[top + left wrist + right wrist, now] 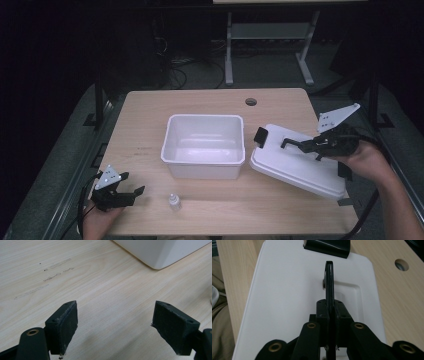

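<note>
A white lid (295, 167) lies at the table's right, slanted, beside an empty white bin (204, 145) in the middle. My right gripper (306, 145) is shut on the lid's thin black handle (291, 142). In the right gripper view the two jaws (329, 308) press on the handle (329, 277) from both sides, above the lid (287, 297). A black latch (328, 246) sits on the lid's far end. My left gripper (136, 193) rests at the front left corner, open. Its pads (65, 325) stand wide apart over bare wood, and a corner of the bin (160, 252) shows beyond.
A small white dropper bottle (173, 201) stands near the front edge, between the left gripper and the bin. A round cable hole (251, 101) is in the tabletop at the back. Beyond the table stands a grey metal frame (270, 40).
</note>
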The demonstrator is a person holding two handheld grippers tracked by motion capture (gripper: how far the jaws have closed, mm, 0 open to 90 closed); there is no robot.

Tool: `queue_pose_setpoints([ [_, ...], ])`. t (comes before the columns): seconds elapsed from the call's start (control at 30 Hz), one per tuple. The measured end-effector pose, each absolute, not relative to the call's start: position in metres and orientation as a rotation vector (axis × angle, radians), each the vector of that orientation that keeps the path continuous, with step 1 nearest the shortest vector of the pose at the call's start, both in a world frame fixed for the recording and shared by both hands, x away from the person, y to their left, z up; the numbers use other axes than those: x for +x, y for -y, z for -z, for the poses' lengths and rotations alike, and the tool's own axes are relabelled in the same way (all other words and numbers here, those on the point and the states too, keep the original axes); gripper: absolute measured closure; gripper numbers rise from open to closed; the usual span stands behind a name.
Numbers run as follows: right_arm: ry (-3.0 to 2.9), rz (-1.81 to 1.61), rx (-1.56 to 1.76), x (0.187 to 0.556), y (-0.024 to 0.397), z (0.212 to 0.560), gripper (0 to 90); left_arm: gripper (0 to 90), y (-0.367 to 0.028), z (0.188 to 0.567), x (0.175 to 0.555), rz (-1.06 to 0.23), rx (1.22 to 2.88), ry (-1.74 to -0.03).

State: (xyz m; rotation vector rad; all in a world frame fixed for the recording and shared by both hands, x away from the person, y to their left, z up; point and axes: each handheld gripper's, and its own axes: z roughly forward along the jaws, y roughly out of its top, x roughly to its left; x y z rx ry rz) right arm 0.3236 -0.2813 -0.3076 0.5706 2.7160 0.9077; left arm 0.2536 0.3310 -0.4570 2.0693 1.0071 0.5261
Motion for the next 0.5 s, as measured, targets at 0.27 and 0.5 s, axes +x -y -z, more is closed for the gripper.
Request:
queue_pose_setpoints([
  [0.27, -2.73, -0.916, 0.617, 0.323, 0.288, 0.334, 83.7, 20.3, -0.331, 0.457, 0.254, -0.525, 2.069, -1.01],
  [0.5, -2.75, -0.908, 0.646, 0.324, 0.287, 0.356, 83.7, 20.3, -0.331, 0.457, 0.253, -0.524, 2.07, -1.009],
])
